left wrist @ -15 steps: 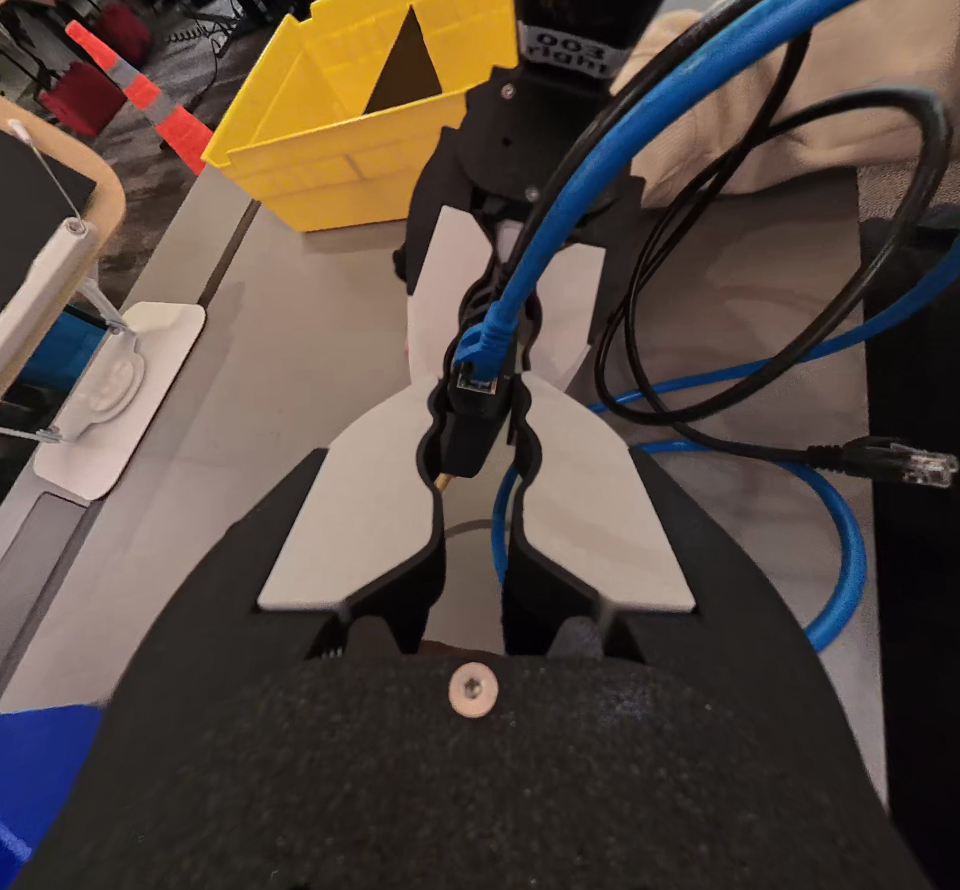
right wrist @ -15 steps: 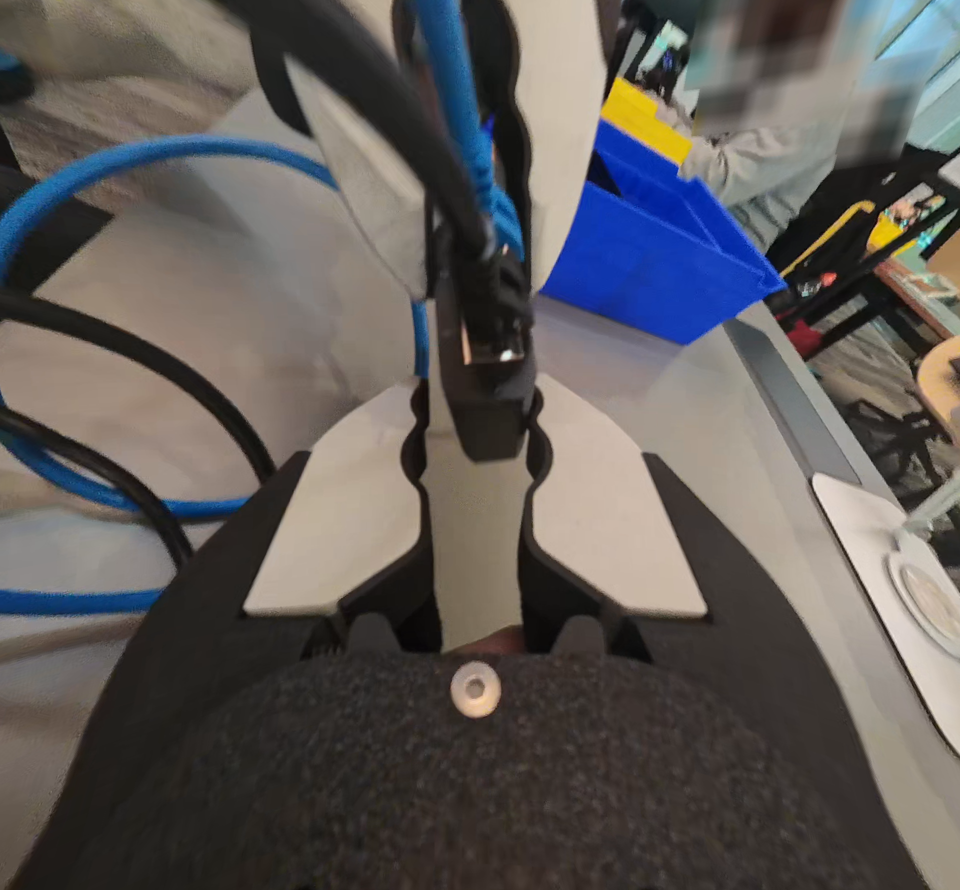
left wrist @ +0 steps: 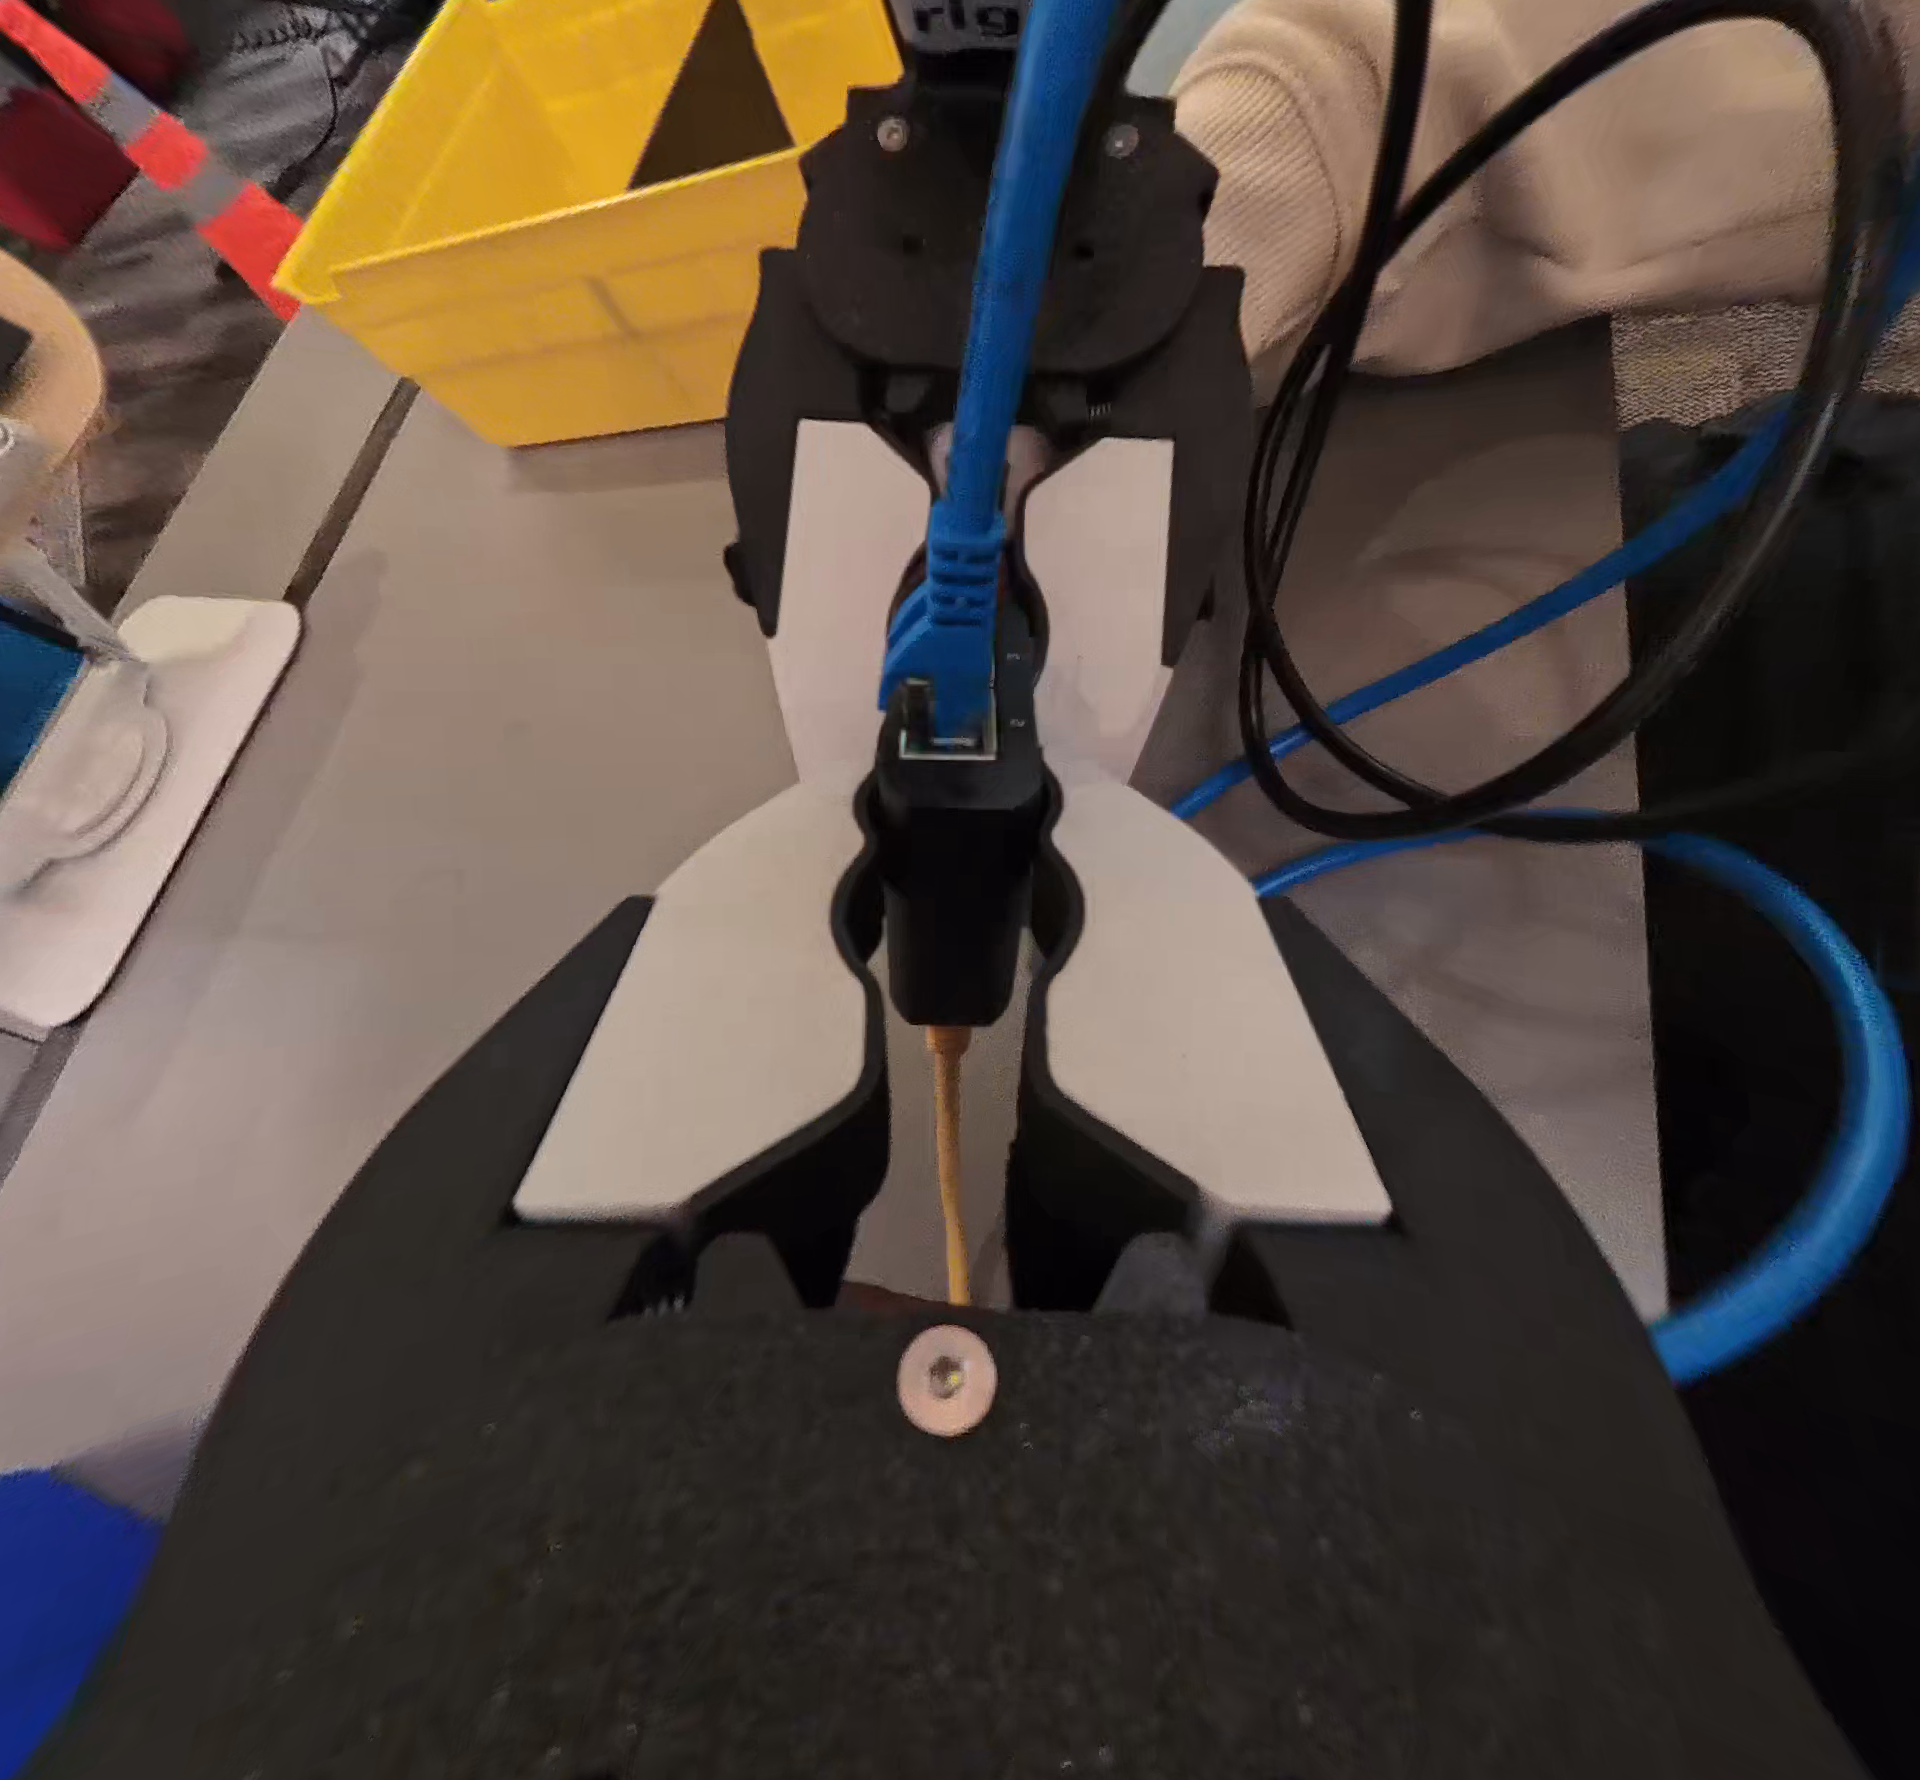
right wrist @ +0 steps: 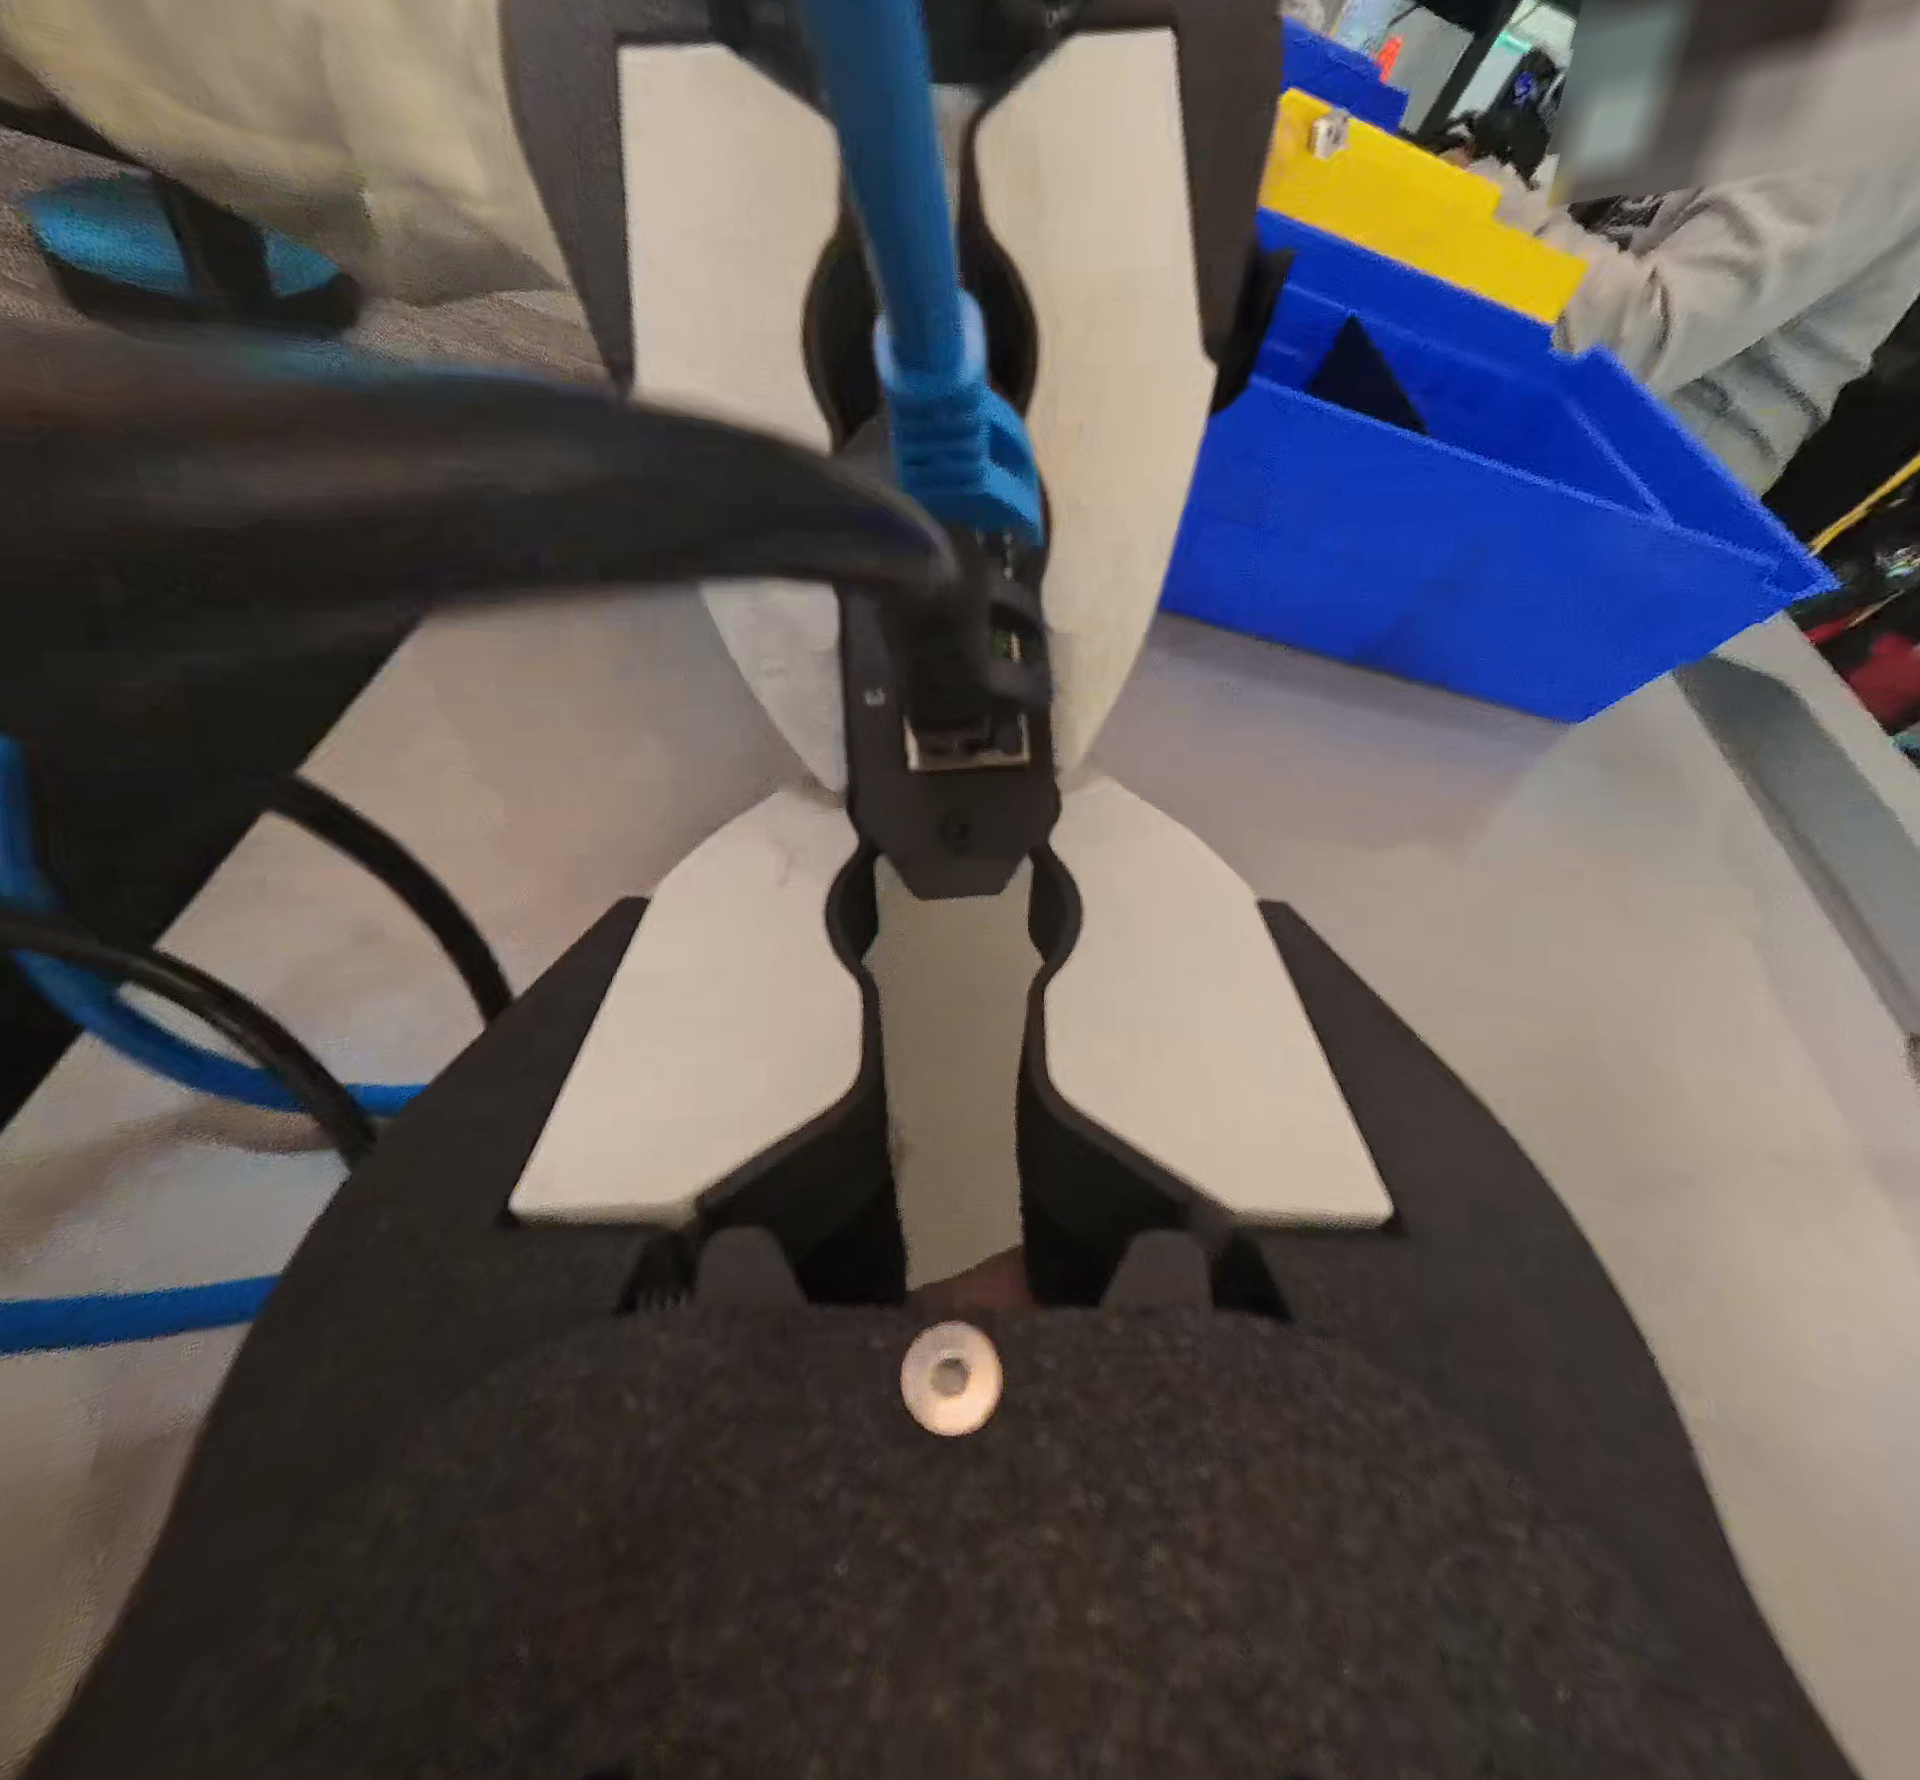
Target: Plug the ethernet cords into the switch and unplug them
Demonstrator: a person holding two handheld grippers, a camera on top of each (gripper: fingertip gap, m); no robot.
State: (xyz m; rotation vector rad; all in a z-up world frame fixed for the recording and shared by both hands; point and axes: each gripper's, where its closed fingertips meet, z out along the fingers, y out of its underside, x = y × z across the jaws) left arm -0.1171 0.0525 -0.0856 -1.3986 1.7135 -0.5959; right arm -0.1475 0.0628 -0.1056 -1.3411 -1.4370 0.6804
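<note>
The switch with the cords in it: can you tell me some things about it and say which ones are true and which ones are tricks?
1. The left gripper is clamped on the black switch. True.
2. A blue cord is plugged into the switch. True.
3. The bin behind the right gripper in the left wrist view is green. False: the bin is yellow.
4. A thin yellow cord leaves the switch's near end. True.
5. The switch lies flat on the table, untouched. False: both grippers grip it.

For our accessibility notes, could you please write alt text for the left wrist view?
The left tool grips a small black switch with a blue ethernet cord plugged into it, the right tool opposite. A yellow bin stands behind on the grey table.
</note>
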